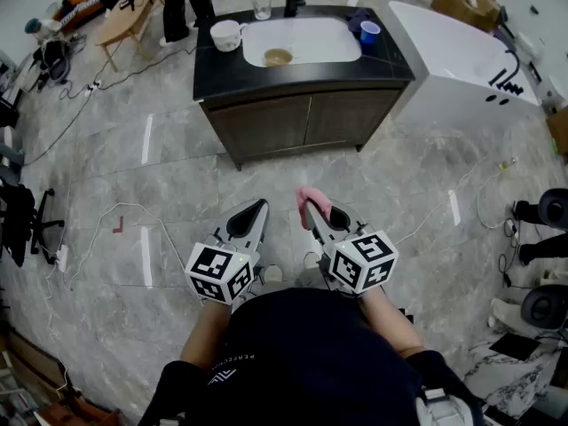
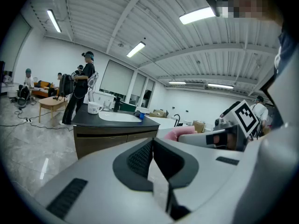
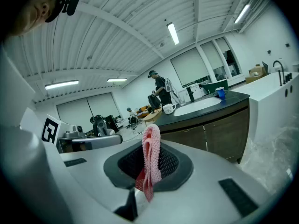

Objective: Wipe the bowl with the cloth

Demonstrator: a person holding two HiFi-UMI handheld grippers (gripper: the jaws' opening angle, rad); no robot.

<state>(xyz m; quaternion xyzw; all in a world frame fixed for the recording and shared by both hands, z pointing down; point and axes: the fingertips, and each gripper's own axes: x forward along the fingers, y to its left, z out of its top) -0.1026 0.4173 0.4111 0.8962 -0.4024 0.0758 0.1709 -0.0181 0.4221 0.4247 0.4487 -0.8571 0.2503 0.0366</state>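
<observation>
The right tongs [image 3: 148,171] are pinching a pink cloth [image 3: 151,146], which stands up from between them. The left tongs [image 2: 156,160] are pressed together with nothing in them. Both are held well short of the dark table [image 1: 217,82]. The bowl [image 1: 278,57] sits in the sink [image 1: 328,38] set into that table, with nothing touching it. By my reckoning the cloth is in hand but no wiping has begun, so the approach and the wipe itself are still to do.
</observation>
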